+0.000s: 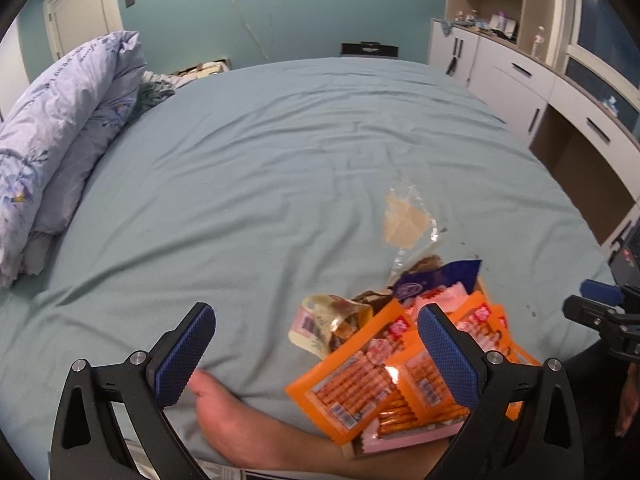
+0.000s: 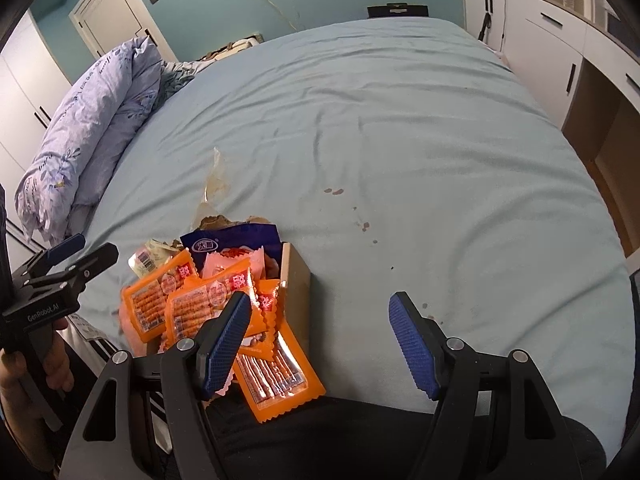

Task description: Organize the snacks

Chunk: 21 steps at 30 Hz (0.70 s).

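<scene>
Right wrist view: the right claw (image 2: 320,332) hangs open and empty over a pale blue bed (image 2: 400,140), just right of a cardboard box (image 2: 295,280) heaped with orange sausage packets (image 2: 192,300) and a dark blue pouch (image 2: 236,242). The left claw (image 1: 316,350), also open and empty, hovers at the near left of the pile. A folded quilt (image 2: 92,128) lies far left.

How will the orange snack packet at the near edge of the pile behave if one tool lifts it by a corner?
The orange snack packet looks thin and flat, so it would probably droop. Its glossy film may slip between the pads.
</scene>
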Motion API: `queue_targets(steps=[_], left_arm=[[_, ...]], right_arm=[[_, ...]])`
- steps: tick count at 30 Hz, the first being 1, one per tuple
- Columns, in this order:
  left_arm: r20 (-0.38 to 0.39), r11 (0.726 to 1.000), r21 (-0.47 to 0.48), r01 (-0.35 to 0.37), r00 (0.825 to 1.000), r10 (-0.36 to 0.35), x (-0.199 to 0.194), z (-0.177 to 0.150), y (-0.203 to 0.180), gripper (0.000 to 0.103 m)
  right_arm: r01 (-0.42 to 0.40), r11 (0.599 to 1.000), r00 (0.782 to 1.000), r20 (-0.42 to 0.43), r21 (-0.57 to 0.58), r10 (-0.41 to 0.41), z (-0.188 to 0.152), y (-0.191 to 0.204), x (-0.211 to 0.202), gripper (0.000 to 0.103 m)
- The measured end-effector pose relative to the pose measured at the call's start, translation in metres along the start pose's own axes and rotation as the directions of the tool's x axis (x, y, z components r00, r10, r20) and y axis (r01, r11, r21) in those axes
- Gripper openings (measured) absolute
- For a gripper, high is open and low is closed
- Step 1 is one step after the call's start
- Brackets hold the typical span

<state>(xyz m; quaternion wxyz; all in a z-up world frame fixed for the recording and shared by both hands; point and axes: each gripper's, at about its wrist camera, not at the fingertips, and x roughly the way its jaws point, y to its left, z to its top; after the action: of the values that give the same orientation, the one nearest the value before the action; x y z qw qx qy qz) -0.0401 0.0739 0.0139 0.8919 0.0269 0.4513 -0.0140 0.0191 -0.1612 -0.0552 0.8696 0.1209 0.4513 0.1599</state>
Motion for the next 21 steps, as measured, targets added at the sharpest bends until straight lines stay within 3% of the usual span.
queue_targets(steps=[21], left_arm=[[-0.009,1.000,0.025,0.006,1.000,-0.006,0.0011,-0.0008,-0.0046,0.103]], right_arm=[[0.037,0.997,0.999,-0.010,-0.062,-0.038,-0.0003,0.0086,0.0027,0.071]])
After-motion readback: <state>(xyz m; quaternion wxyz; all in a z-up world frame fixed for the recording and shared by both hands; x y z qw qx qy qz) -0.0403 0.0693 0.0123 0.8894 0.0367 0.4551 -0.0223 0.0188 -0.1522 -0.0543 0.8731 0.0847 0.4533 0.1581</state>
